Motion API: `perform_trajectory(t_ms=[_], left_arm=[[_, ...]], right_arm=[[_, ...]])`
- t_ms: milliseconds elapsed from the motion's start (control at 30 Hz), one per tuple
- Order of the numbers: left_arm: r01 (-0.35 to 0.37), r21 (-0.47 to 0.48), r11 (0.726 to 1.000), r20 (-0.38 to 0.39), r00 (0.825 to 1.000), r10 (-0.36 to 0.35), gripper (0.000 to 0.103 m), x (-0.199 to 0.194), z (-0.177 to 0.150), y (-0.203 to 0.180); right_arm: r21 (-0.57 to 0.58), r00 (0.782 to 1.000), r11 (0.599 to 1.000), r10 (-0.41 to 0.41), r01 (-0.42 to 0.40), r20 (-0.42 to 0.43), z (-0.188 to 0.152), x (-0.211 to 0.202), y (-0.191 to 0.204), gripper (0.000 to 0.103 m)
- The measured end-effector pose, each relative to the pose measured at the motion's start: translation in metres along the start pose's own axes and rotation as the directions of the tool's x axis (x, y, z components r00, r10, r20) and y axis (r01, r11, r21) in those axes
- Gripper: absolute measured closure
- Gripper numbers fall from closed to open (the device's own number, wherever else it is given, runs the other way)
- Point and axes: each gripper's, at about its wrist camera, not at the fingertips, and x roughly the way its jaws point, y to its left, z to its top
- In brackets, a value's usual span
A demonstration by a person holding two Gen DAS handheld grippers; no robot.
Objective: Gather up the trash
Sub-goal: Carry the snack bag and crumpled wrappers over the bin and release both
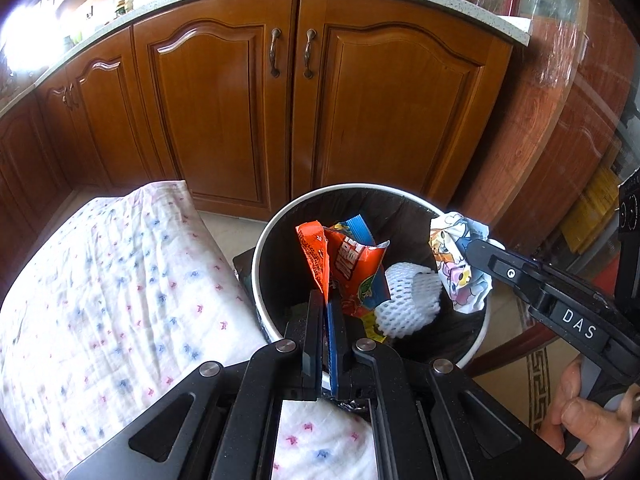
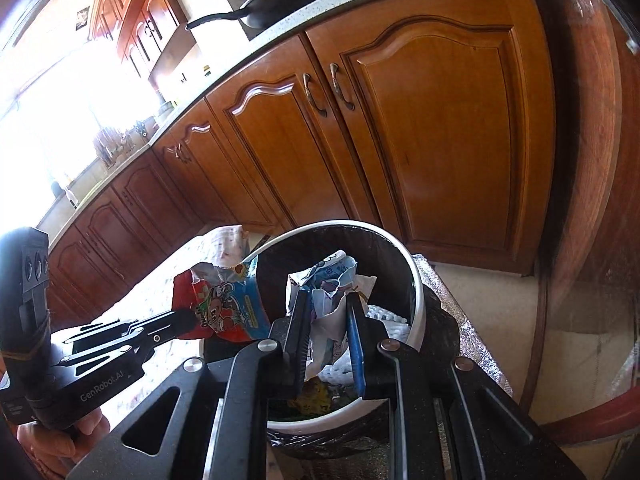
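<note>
A white trash bin (image 1: 261, 280) with a black liner stands on the floor before wooden cabinets; it also shows in the right wrist view (image 2: 416, 292). My left gripper (image 1: 327, 300) is shut on an orange and blue snack wrapper (image 1: 352, 268) and holds it over the bin's left side; the wrapper shows in the right wrist view (image 2: 228, 304). My right gripper (image 2: 326, 304) is shut on a crumpled cartoon-print paper (image 2: 332, 284) over the bin; the paper shows in the left wrist view (image 1: 460, 256). White foam netting (image 1: 408, 300) lies inside the bin.
A surface covered by a white cloth with pink and blue dots (image 1: 108, 288) sits left of the bin. Wooden cabinet doors (image 1: 392, 108) stand behind it. A wok (image 2: 280, 0) rests on the counter. A round wooden table edge (image 2: 592, 416) is at the right.
</note>
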Motion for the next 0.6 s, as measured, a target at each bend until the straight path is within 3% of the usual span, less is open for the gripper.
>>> perform_trajectory(t_ms=[600], left_arm=[[-0.015, 0.009, 1.0, -0.028, 0.999, 0.015, 0.102, 0.005, 0.007, -0.01]], right_arm=[[-0.008, 0.998, 1.0, -0.02, 0.019, -0.063, 0.007, 0.026, -0.004, 0.083]])
